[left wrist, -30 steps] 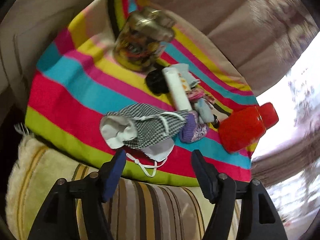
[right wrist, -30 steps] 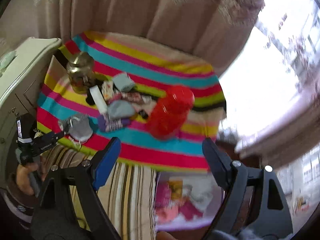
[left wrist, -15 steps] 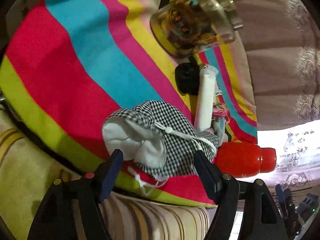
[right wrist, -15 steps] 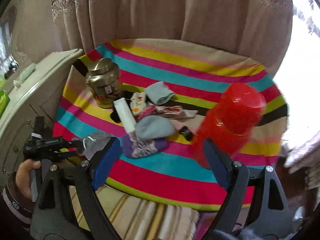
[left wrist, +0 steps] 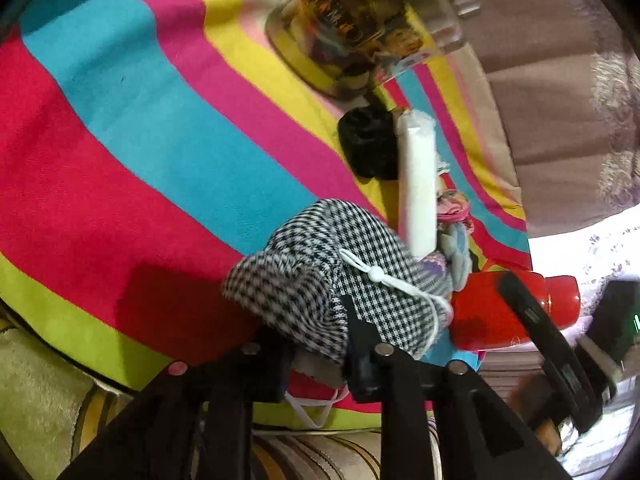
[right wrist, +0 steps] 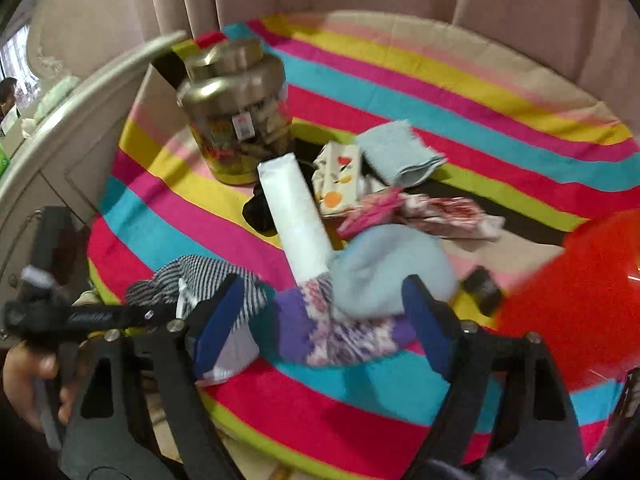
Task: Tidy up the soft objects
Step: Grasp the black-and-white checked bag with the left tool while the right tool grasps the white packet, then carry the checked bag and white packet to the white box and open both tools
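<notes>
The black-and-white houndstooth fabric pouch with a white drawstring (left wrist: 340, 292) sits at the near edge of the worktop, on the bright striped cloth (left wrist: 132, 128). Its long axis runs from the left gripper (left wrist: 316, 364) away toward the red plastic bottle (left wrist: 516, 312), white-lined mouth end nearest the gripper, whose jaws are pinching that end. Just beyond the pouch lie a purple patterned sock (right wrist: 340, 332), a pale blue soft bundle (right wrist: 388, 276) and a white flat packet (right wrist: 296, 220) pointing toward the gold-lidded jar (right wrist: 236, 108). The right gripper (right wrist: 324, 328) hovers over the sock and bundle with its jaws spread wide, touching nothing that I can make out.
</notes>
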`<state>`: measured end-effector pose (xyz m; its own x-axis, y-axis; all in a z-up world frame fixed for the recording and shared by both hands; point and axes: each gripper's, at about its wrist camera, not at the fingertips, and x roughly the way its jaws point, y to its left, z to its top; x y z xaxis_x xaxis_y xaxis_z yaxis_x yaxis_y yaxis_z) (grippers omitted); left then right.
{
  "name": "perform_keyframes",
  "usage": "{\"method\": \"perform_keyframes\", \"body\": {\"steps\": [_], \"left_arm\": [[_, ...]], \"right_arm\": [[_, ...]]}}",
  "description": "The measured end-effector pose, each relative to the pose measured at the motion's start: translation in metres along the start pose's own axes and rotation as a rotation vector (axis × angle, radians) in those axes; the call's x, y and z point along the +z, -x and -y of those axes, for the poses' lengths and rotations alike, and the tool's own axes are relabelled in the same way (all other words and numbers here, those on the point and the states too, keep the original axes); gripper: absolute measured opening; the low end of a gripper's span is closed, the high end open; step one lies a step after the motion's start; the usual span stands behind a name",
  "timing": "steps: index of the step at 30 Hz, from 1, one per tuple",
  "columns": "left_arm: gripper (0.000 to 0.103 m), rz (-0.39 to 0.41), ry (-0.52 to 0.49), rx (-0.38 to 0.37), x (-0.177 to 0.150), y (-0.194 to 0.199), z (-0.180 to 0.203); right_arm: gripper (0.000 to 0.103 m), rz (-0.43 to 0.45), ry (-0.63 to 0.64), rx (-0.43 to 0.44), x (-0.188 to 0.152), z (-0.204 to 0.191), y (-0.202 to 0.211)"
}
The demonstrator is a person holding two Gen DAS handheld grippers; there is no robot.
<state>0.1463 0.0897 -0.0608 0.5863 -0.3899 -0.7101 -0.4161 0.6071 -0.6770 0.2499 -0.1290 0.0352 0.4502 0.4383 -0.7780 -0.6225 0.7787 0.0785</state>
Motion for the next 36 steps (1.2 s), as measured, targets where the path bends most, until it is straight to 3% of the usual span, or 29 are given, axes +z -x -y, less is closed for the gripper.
{"method": "perform_keyframes", "body": {"steps": [5,10,15,29,36], "left_arm": [[0.018,0.080,-0.039,0.004,-0.004,0.014,0.002],[0.018,0.149,-0.045,0.020,-0.003,0.028,-0.001],[0.018,0.144,-0.028,0.016,0.002,0.026,-0.007],[0.018,0.126,-0.029,0.005,0.002,0.022,-0.009],[0.018,0.119,-0.027,0.002,0.002,0.020,-0.009]], "right_arm": [[0.066,-0.044,0.113,-0.050,0.013,-0.017,-0.043],[0.053,-0.099,0.132,-0.032,0.026,-0.014,-0.070],[0.047,-0.146,0.155,0.001,0.033,-0.015,-0.087],[0.049,-0.177,0.213,-0.046,0.030,-0.033,-0.114],[0.042,-0.116,0.143,-0.005,0.025,-0.022,-0.100]]}}
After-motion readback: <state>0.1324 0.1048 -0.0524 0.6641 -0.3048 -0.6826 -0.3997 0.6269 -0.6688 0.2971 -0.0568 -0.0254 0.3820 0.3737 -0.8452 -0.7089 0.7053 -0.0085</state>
